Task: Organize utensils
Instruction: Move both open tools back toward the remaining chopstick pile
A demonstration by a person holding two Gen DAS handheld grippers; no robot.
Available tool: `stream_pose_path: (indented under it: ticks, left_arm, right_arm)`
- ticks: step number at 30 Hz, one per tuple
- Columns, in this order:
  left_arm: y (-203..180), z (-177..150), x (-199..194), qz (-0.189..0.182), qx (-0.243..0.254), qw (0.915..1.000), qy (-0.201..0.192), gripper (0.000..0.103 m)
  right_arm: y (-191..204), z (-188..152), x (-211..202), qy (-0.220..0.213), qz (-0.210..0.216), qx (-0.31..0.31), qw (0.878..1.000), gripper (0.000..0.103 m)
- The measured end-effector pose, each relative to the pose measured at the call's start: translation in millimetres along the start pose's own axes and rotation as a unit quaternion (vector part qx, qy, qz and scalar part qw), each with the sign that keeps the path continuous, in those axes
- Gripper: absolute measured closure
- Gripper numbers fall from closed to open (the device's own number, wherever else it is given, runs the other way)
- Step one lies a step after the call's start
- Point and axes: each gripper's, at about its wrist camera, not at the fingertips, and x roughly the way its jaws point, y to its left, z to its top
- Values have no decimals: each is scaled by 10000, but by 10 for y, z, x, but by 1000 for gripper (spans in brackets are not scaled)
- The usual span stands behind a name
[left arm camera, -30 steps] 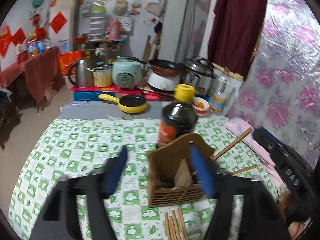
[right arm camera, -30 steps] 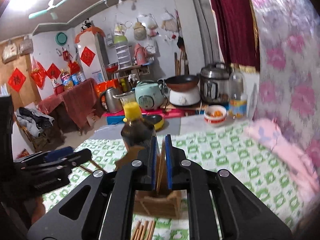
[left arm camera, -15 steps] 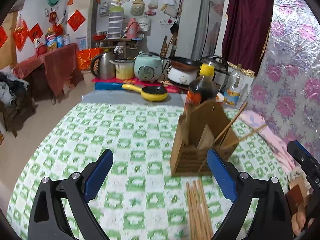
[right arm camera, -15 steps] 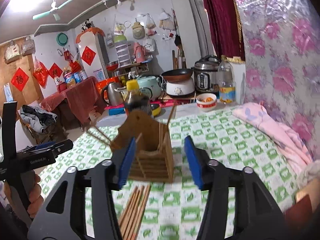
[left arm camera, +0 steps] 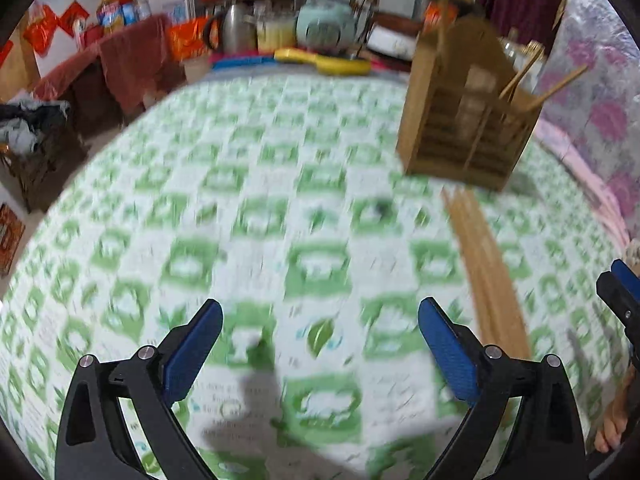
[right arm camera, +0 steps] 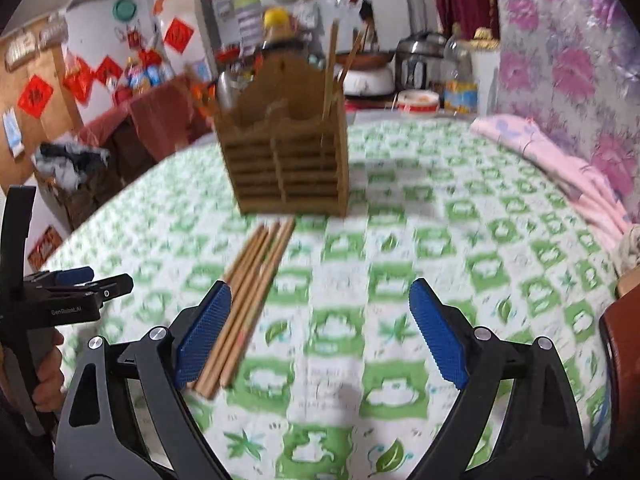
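both tools, left tool [left arm camera: 320,344] and right tool [right arm camera: 320,328], gape wide and empty above the desk [right arm camera: 440,240]; loose chopsticks [right arm camera: 252,292] lie just near of the wooden holder [right arm camera: 286,160].

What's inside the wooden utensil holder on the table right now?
Two chopsticks stick up from the right compartment of the wooden utensil holder. Its walls hide their lower ends and whatever else sits deeper inside.
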Motion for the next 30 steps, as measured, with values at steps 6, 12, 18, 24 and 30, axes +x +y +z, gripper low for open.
stream_pose_path:
  ticks: [6, 12, 18, 24, 30]
  left_arm:
    - [184, -43, 170, -130, -365, 9983, 430, 6]
    - [-20, -60, 254, 414, 137, 9977, 517, 6]
    - [-14, -51, 254, 374, 141, 9979, 514, 5]
    - [-21, -47, 264, 373, 138, 9979, 513, 5]
    - [-17, -49, 263, 374, 137, 9979, 513, 5]
  right_arm:
    - [196, -195, 187, 646, 170, -496, 9965, 14]
    - [254, -281, 296, 1084, 244, -699, 9914, 14]
    - [327, -375, 312, 1371, 320, -967, 9853, 14]
    - [452, -419, 345, 1499, 260, -1304, 9797, 14]
    - [416, -412, 348, 1517, 343, -1191, 9806, 14]
